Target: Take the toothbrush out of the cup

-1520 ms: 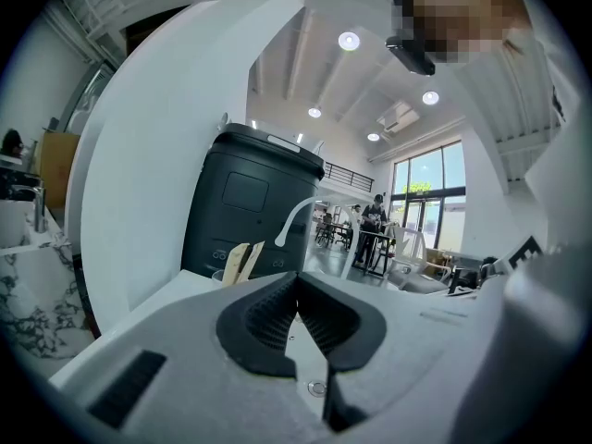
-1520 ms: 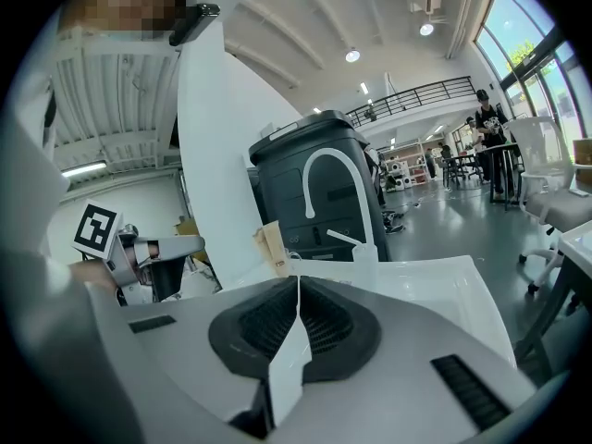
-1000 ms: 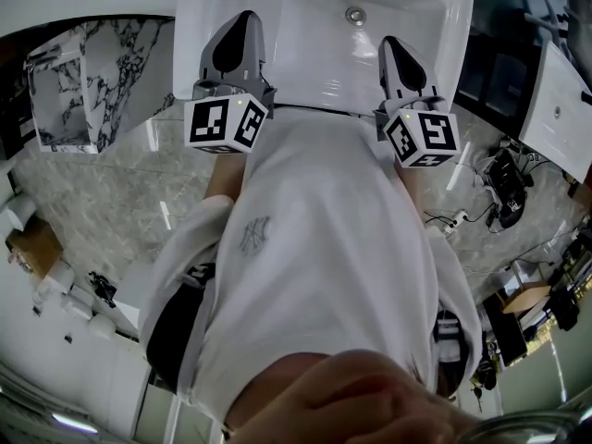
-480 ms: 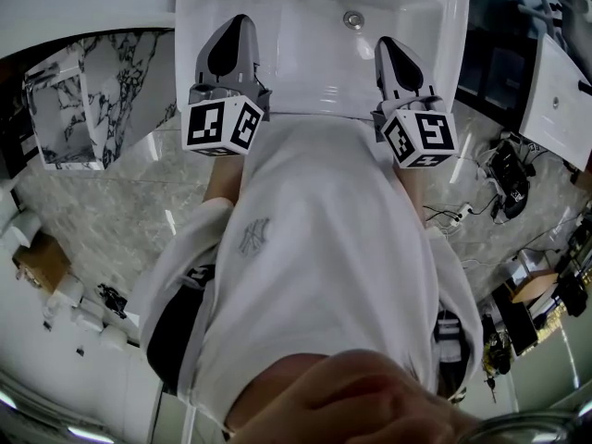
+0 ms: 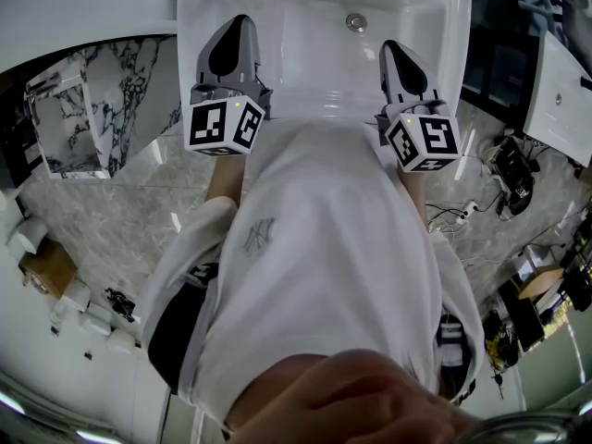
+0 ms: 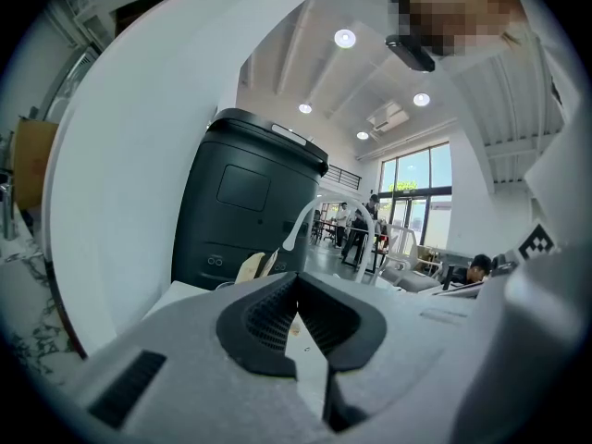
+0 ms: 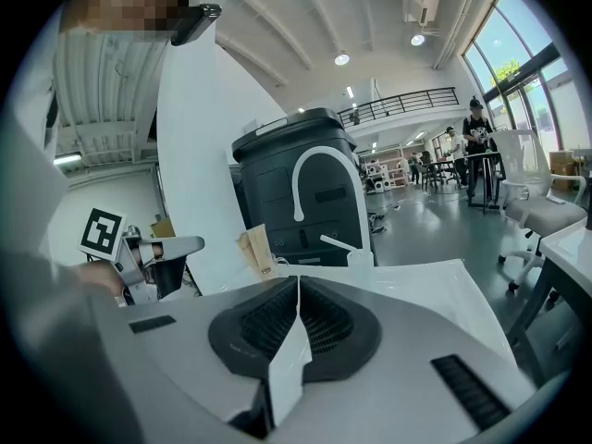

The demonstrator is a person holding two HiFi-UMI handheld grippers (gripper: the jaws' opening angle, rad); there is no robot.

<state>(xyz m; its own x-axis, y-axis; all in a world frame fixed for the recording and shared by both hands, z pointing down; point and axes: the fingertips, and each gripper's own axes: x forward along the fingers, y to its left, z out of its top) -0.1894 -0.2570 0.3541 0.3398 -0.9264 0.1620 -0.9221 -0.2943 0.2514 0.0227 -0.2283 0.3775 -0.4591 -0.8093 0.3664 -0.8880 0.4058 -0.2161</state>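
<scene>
"Hovering at the front edge of the sink (image 5: pixel 314 63), why?"
"Staging, I'd say: left gripper (image 5: pixel 239 21) and right gripper (image 5: pixel 393 49) both pinched shut, empty, aimed at the faucet (image 7: pixel 319 178); cup (image 7: pixel 361 259) stands just right of its base, toothbrush (image 7: pixel 338 244) leaning out leftward."
"Hidden?"
"Head view crops the cup out; left gripper's own jaws block it. Brush head too small to read."

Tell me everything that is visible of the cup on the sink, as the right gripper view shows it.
The cup is small, pale and half clear, plastic by its look. It stands upright on the back rim of the white sink, at the foot of the arched white faucet. A white toothbrush stands in it and leans left over its rim. Nothing else touches it.
</scene>
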